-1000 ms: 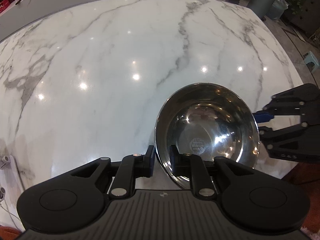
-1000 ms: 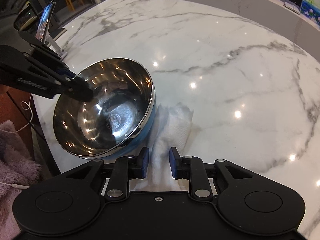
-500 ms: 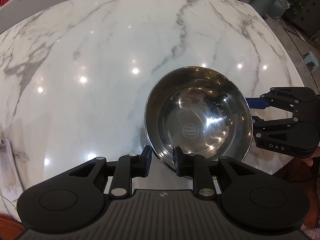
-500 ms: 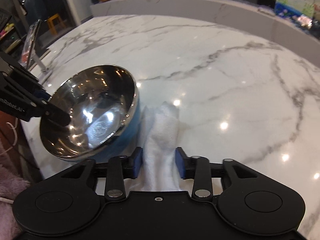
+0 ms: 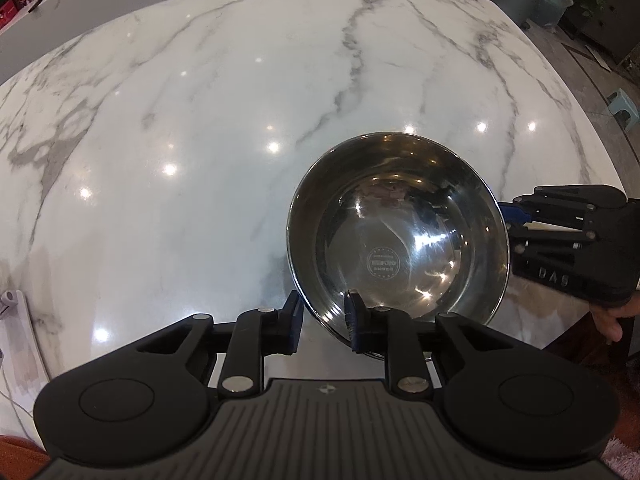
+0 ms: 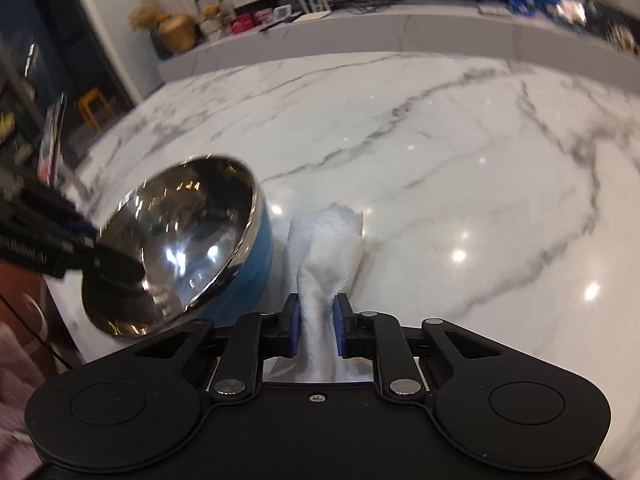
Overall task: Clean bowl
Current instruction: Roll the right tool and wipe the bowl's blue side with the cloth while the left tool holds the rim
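A steel bowl (image 5: 400, 240) with a blue outer wall (image 6: 256, 272) is tipped up off the marble table (image 5: 200, 160). My left gripper (image 5: 324, 320) is shut on its near rim, one pad outside and one inside. In the right wrist view that gripper (image 6: 100, 256) reaches into the bowl (image 6: 172, 248) from the left. Just right of the bowl, my right gripper (image 6: 316, 320) is closing tight on a white paper towel (image 6: 328, 248), pads pressing it into a bunched strip. The left wrist view shows the right gripper (image 5: 516, 220) behind the bowl's right side.
The bowl sits near the table's front edge (image 6: 68, 320). A phone on a stand (image 6: 52, 140) is at the left edge. A counter with small items (image 6: 360, 40) runs along the back. A person's fingers (image 5: 608, 316) show under the right gripper.
The right jaws widened around the towel, then closed on it, and the towel now stands bunched. The right view has swung up toward the room. The bowl stays in the left grip.
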`<state>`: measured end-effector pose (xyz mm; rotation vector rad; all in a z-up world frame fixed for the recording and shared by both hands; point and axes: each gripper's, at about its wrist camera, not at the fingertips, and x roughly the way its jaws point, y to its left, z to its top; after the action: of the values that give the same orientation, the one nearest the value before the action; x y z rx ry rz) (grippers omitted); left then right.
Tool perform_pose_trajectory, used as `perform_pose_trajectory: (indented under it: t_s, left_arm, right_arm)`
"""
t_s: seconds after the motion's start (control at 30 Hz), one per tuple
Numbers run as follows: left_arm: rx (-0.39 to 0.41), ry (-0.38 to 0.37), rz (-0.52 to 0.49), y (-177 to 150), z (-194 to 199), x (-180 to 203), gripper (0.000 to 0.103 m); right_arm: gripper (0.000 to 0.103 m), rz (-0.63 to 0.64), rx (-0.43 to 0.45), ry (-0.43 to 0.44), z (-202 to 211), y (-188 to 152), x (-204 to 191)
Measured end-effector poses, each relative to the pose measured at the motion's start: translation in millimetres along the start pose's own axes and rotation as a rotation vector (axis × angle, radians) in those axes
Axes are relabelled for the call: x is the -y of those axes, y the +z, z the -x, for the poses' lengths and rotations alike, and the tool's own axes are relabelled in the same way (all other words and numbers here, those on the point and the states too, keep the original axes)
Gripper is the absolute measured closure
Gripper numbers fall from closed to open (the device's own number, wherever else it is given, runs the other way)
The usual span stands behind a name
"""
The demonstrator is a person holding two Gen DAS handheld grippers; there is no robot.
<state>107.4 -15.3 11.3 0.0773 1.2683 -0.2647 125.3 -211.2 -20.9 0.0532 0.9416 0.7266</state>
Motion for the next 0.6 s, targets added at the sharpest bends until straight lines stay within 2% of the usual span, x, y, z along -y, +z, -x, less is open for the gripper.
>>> perform_pose_trajectory:
  t_s: [0.13,0.33,0.53,0.6]
  left_arm:
    - [0.0,0.001,0.014,0,0,-1,0.083]
    - [0.0,0.004,0.017,0,0,1,0.083]
    - [-0.004,0.009,0.017,0,-2,2,0.083]
    - [-0.005,0.01,0.016,0,-2,2,0.083]
  right_arm:
    - [0.092,-0.105,0.032,0.066,9,2,13]
    - [0.092,-0.331,0.107,0.239,25,1,35]
    - [0.092,-0.556,0.099,0.349,18,-9,53]
    - [0.092,-0.562,0.096,0.35,15,-8,52]
